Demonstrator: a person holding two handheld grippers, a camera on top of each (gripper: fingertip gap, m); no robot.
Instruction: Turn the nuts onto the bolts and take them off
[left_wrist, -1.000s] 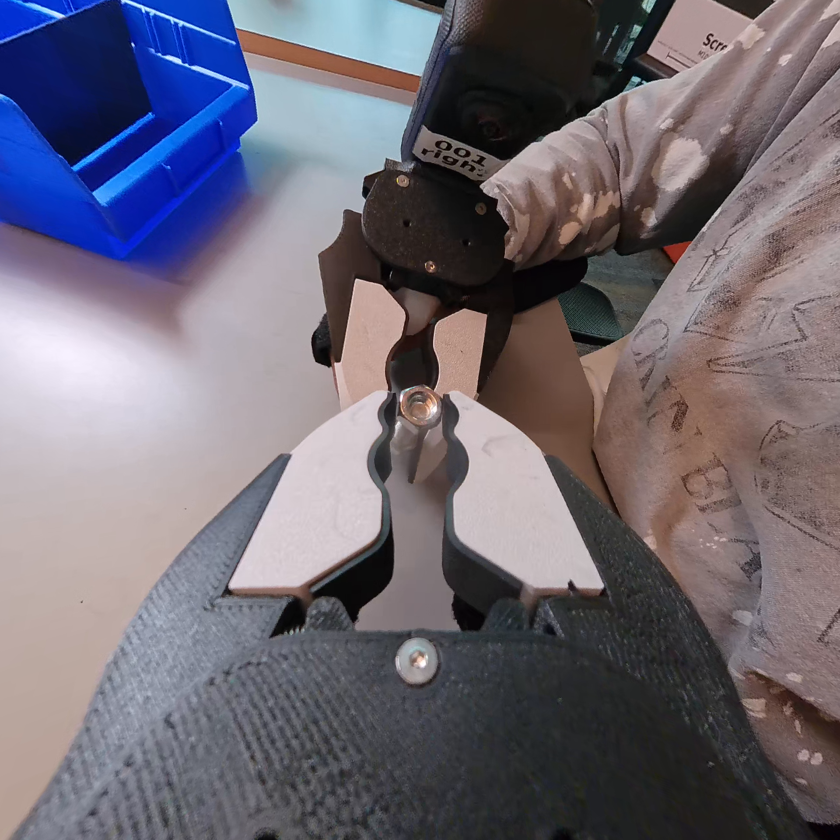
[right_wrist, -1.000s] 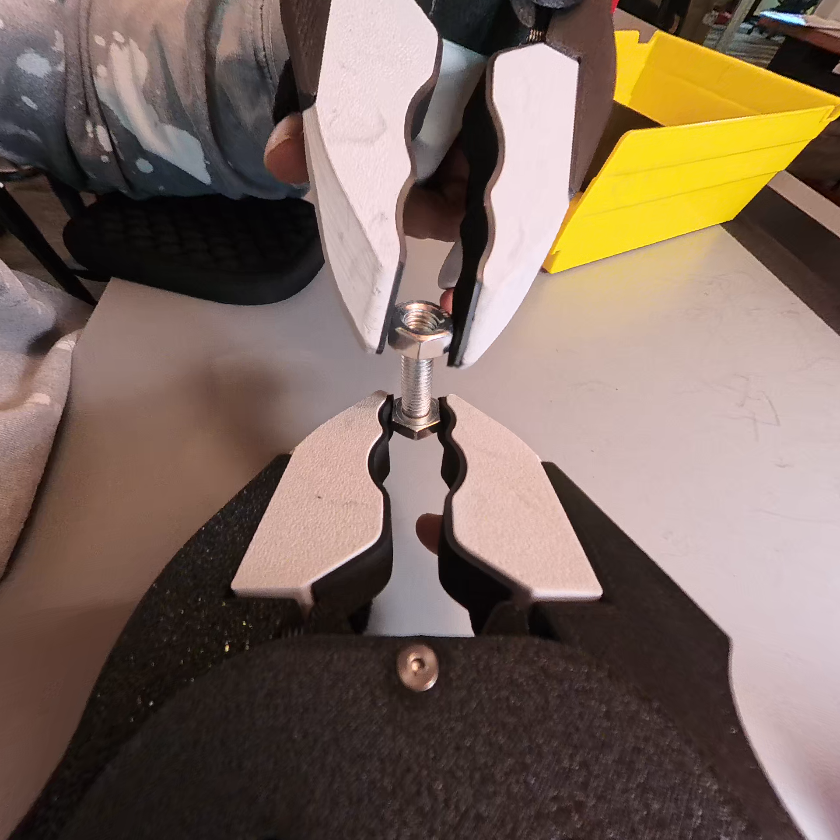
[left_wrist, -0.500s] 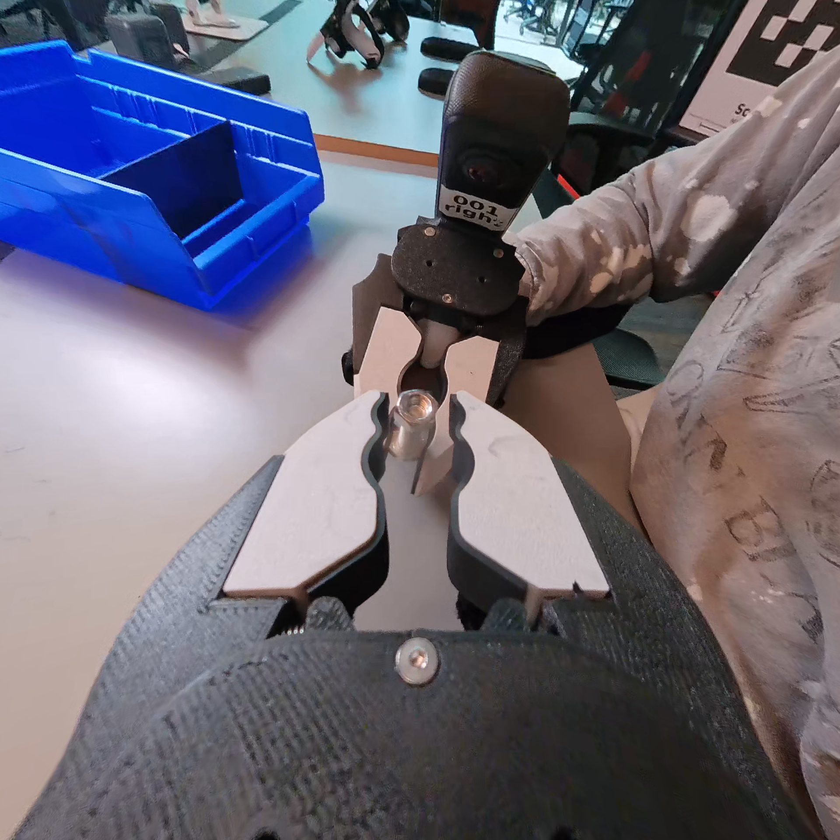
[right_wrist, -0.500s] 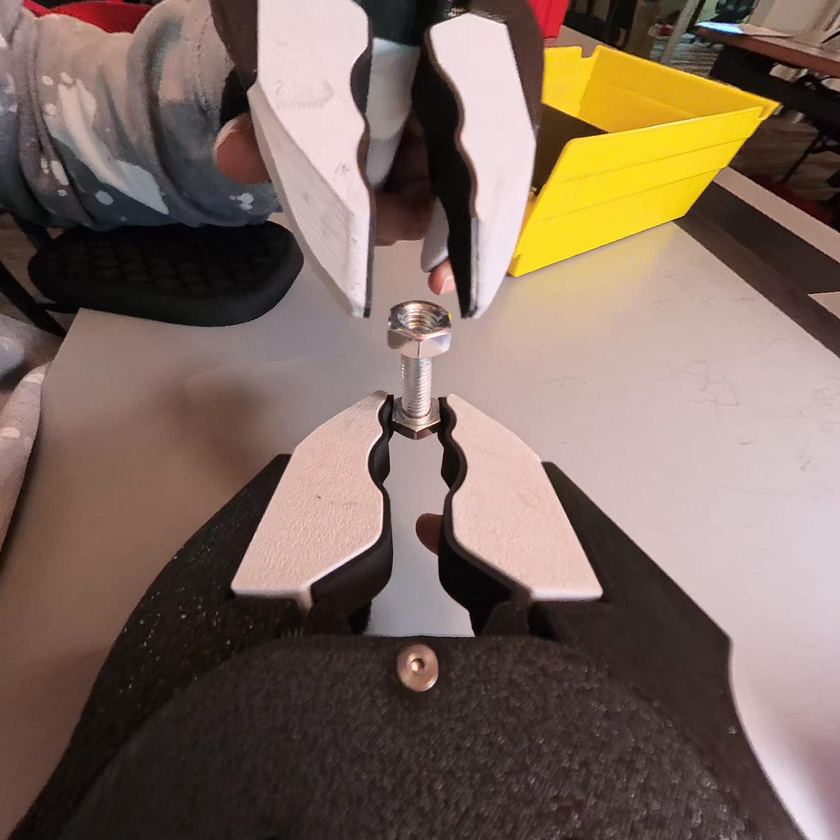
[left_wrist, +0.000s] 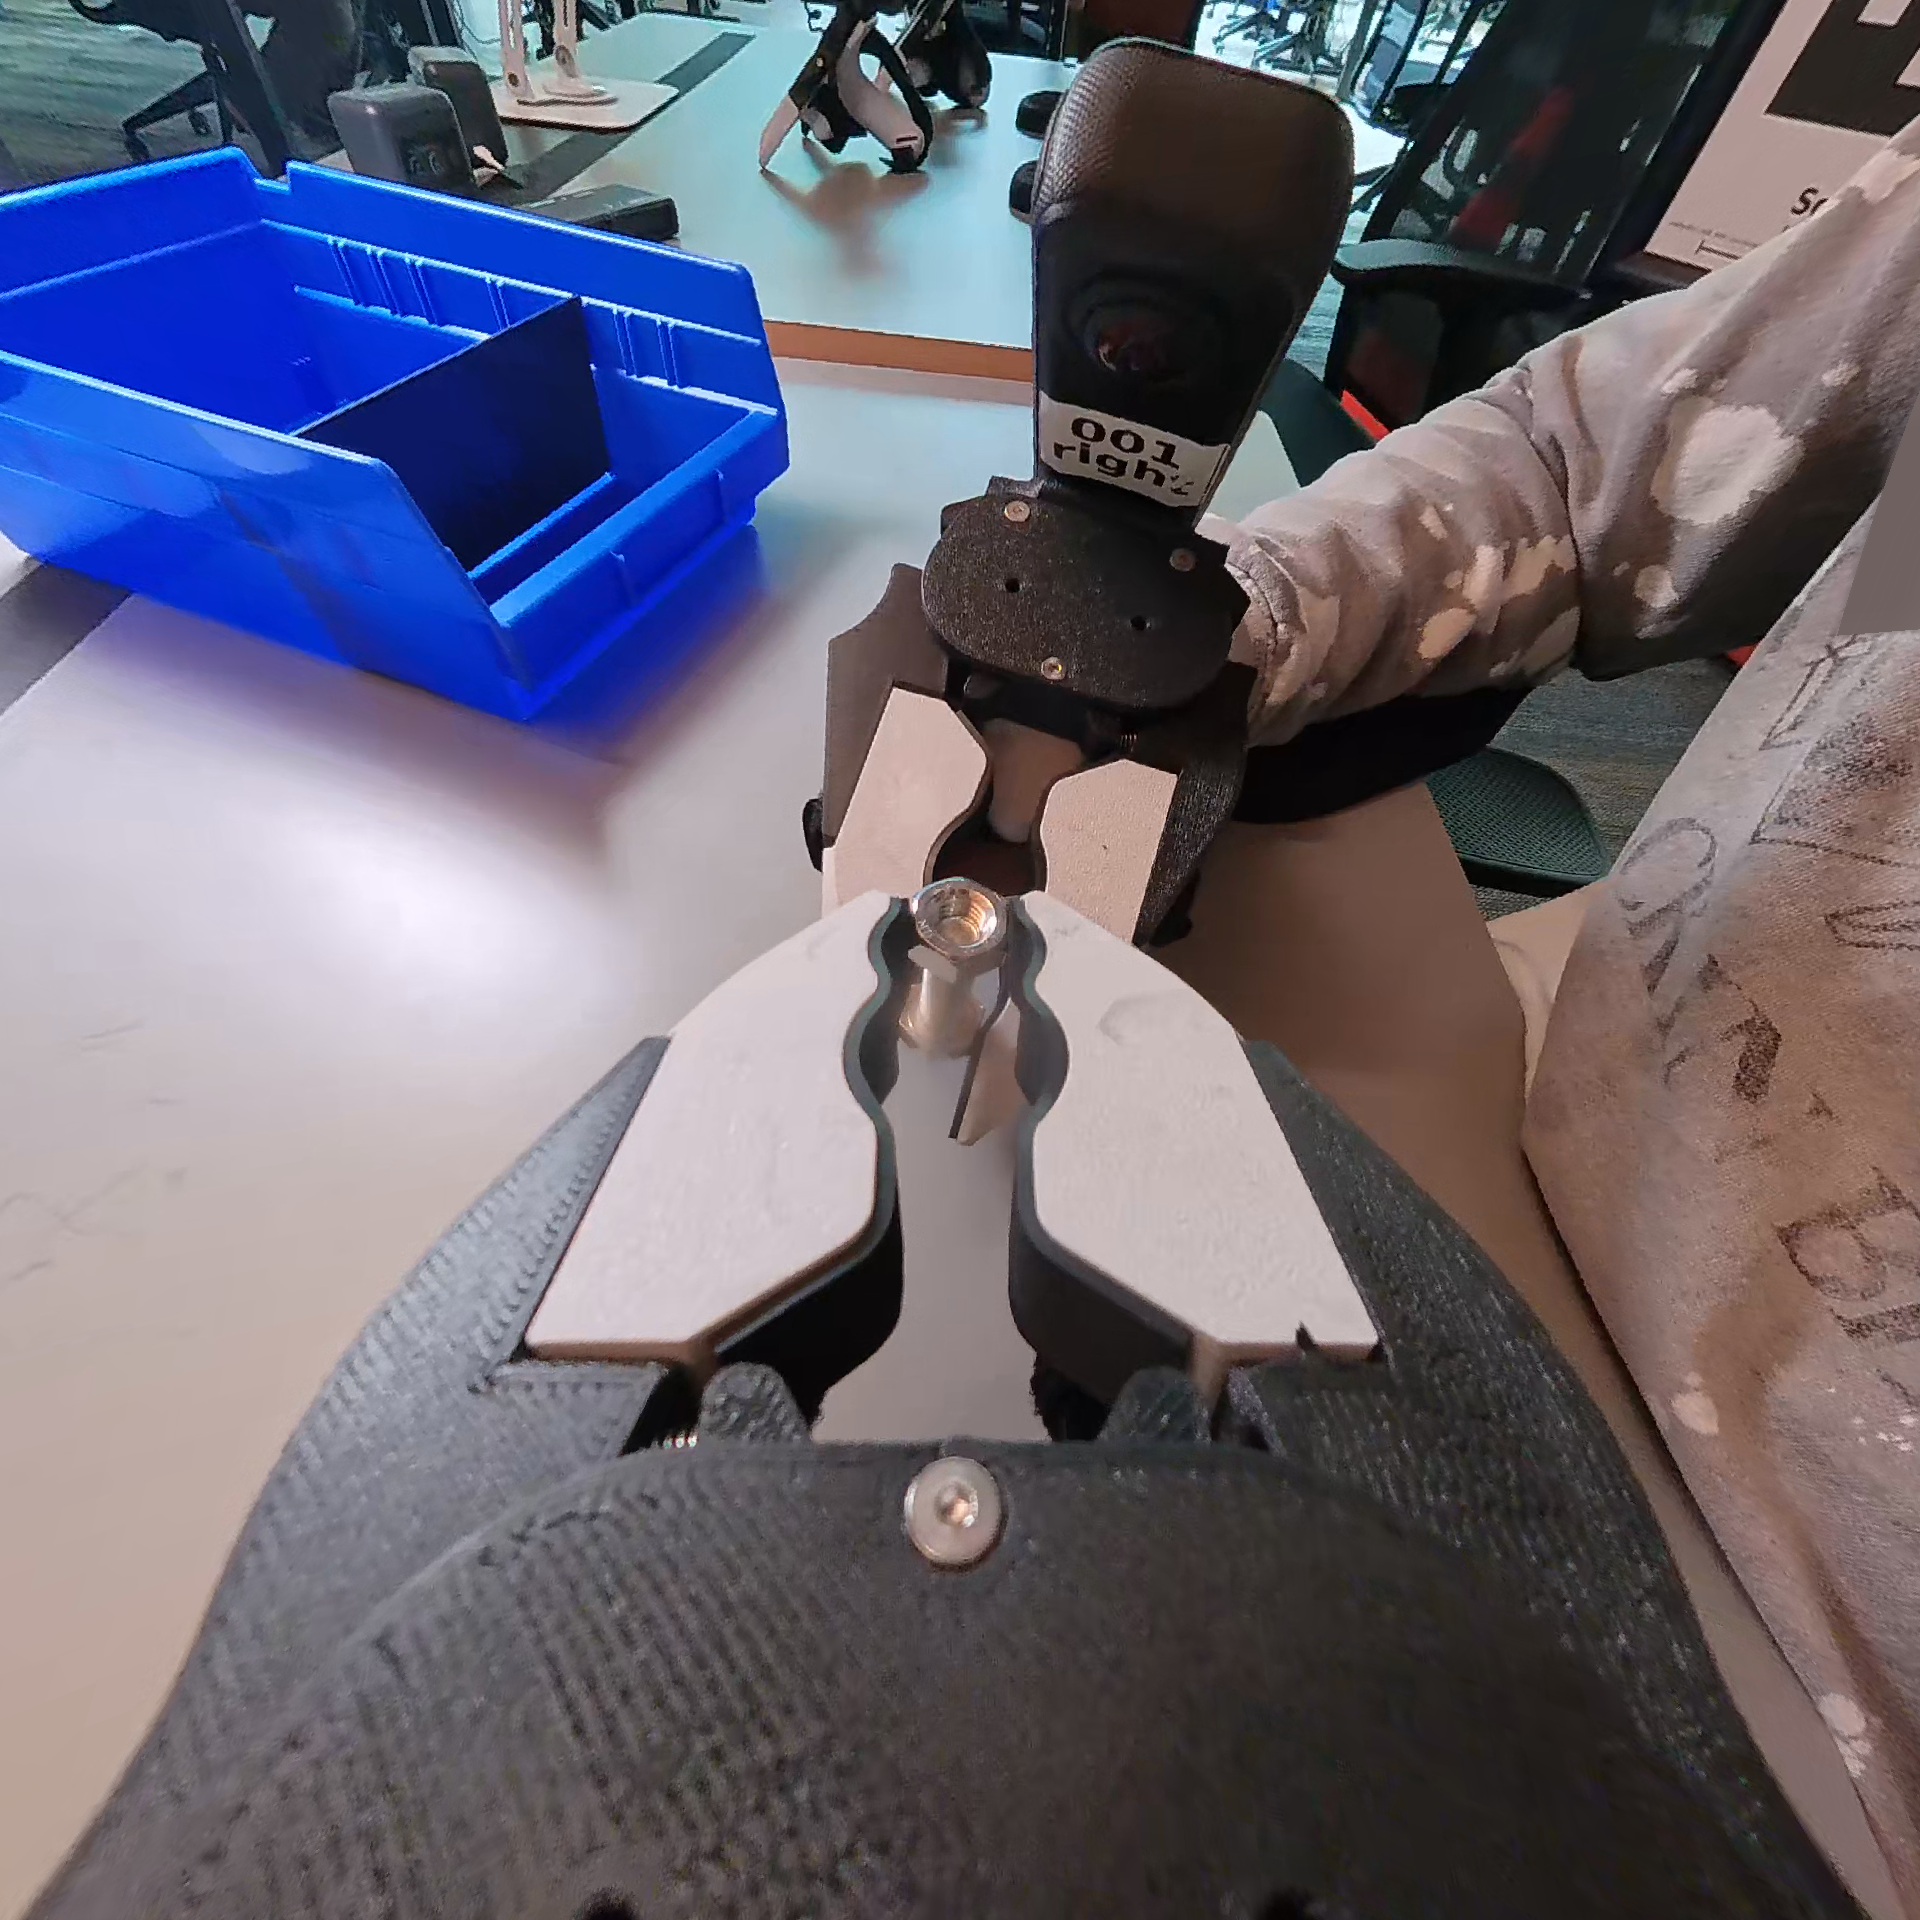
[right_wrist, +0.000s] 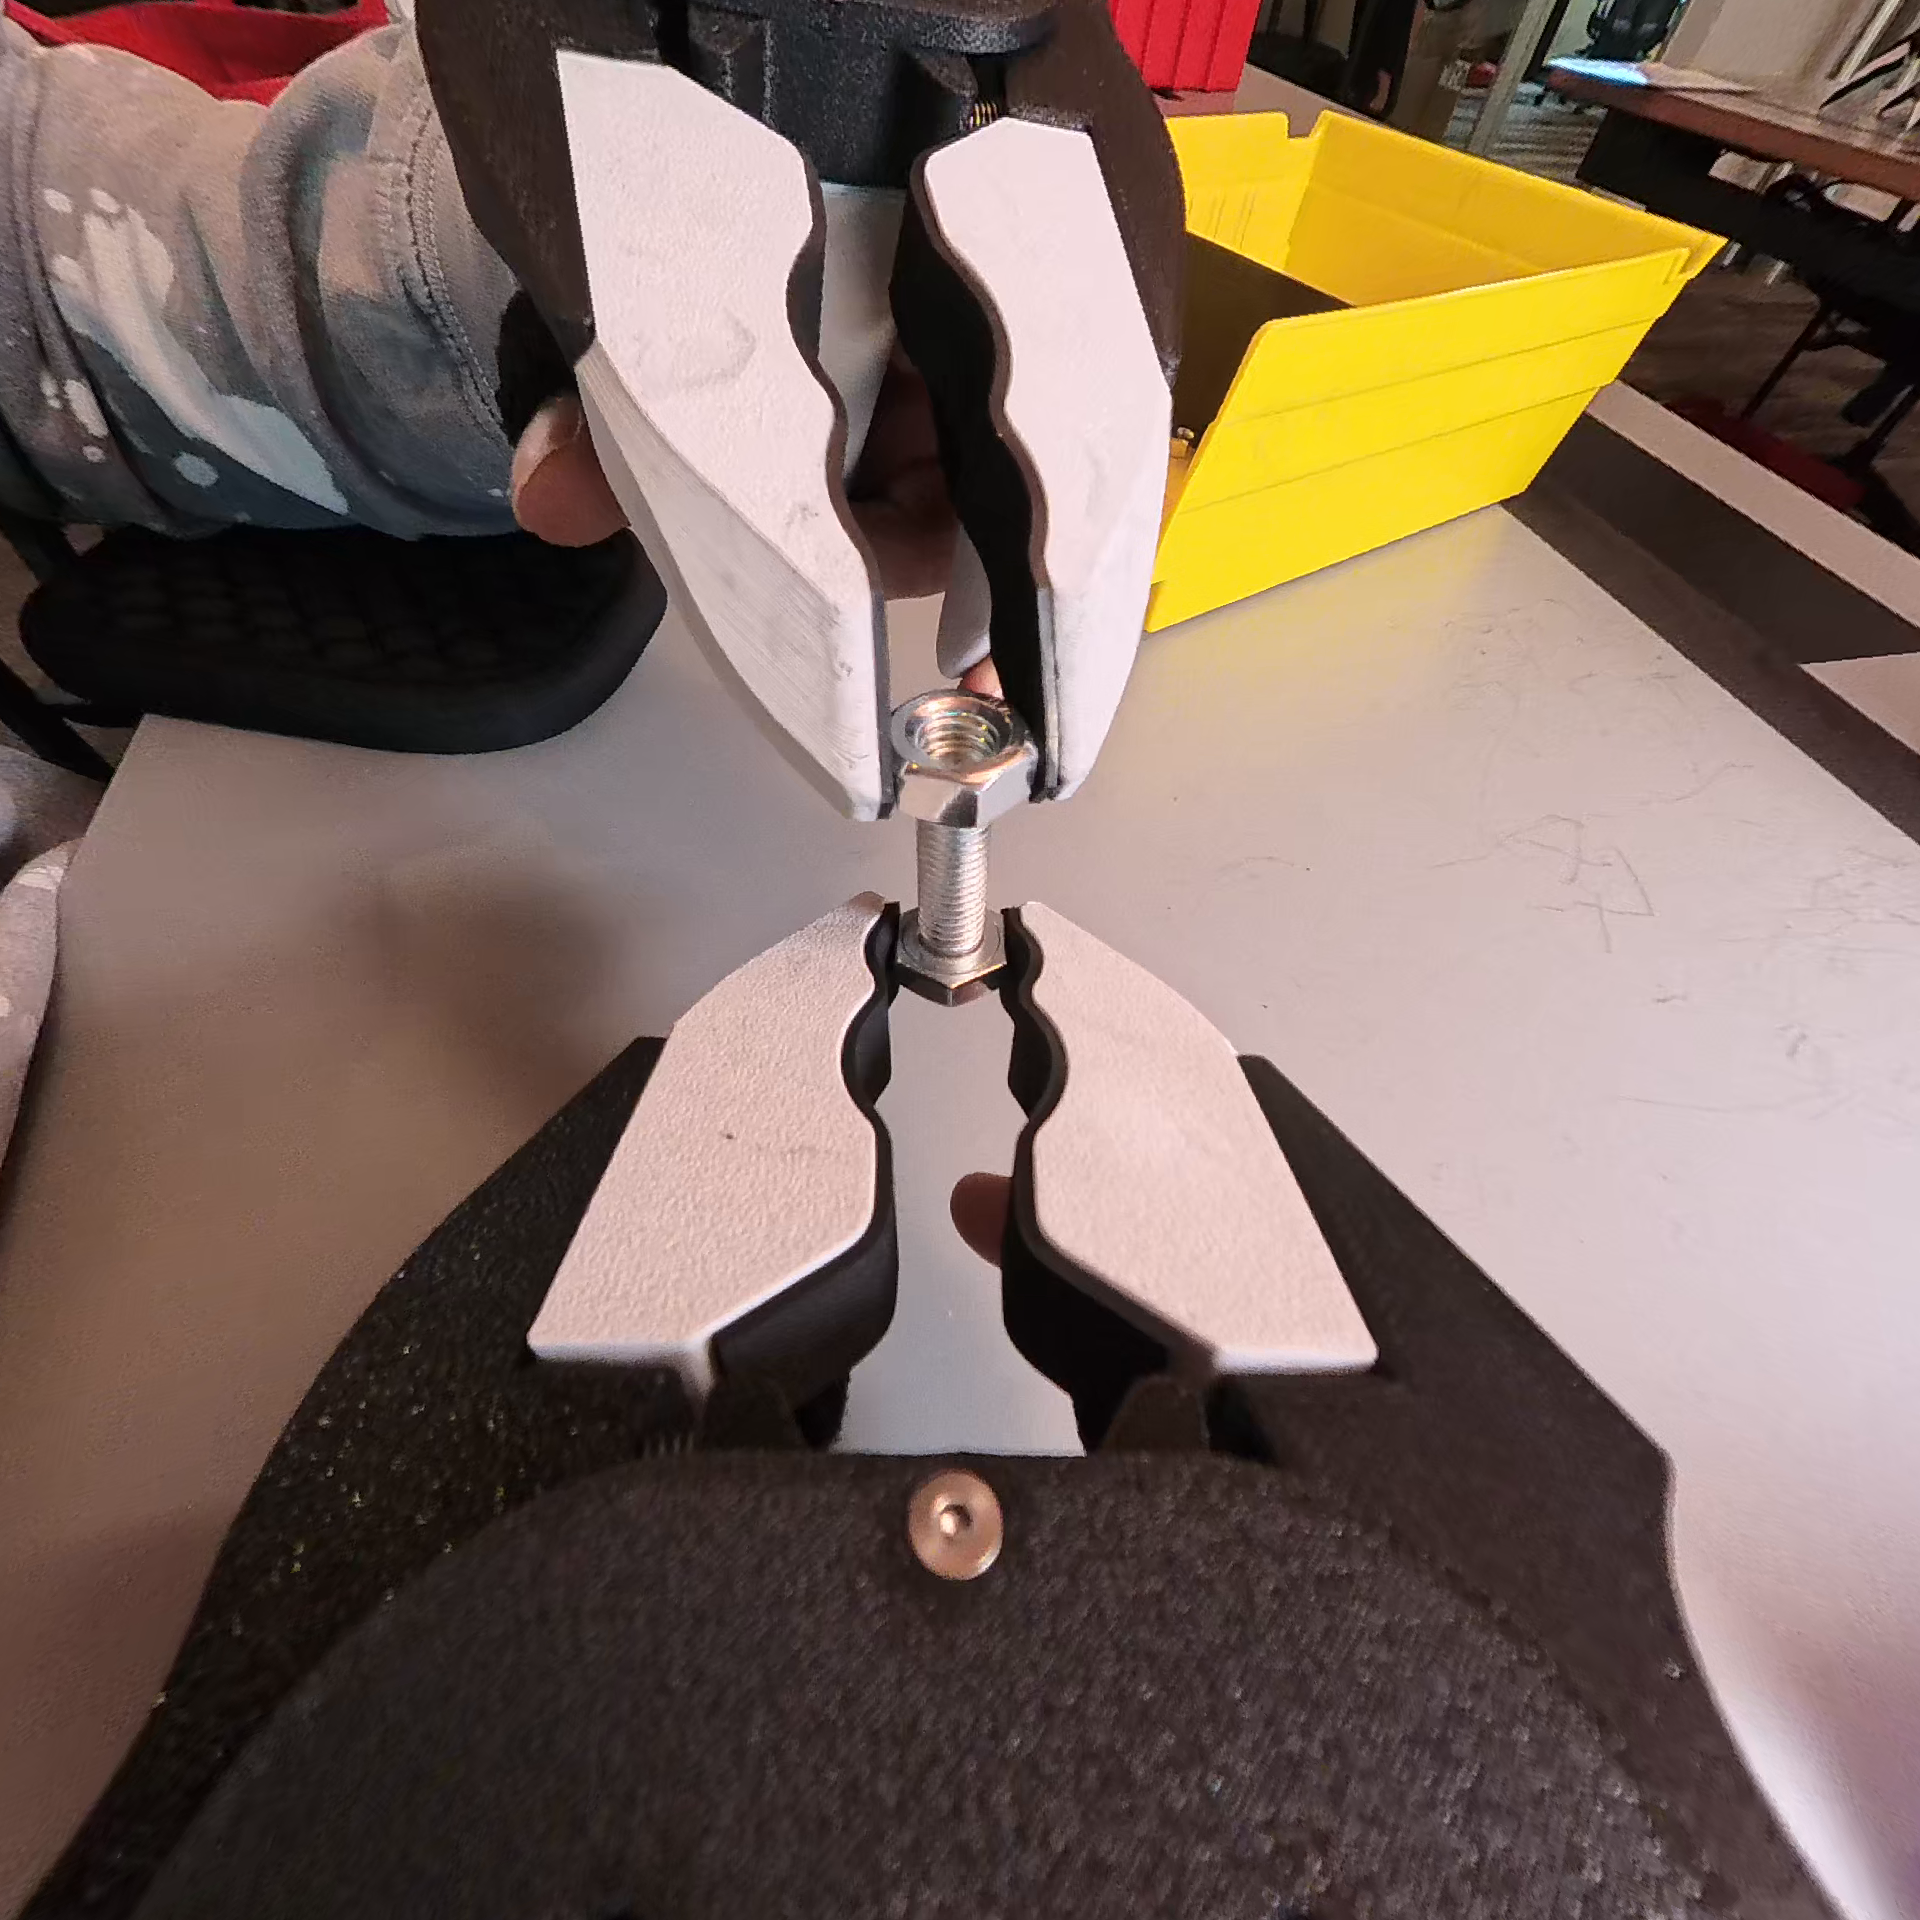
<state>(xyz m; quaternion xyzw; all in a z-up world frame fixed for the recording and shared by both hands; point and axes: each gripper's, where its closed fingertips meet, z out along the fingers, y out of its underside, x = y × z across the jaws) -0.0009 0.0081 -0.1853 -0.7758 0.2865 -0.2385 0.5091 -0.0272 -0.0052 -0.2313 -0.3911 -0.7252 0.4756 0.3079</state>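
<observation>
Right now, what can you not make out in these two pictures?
- Right wrist view: yellow bin contents, behind its front wall and the left gripper.
- Right wrist view: bolt head, mostly covered by the right gripper.
- Left wrist view: bolt threads, too blurred below the nut.

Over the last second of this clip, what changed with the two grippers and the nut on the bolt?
A second ago the left gripper was shut on the nut. Half a second ago it had opened and drawn back off the nut. Now it has come back and closed on the nut again, apparently a regrip between turns. The right gripper stayed clamped on the bolt head throughout.
</observation>
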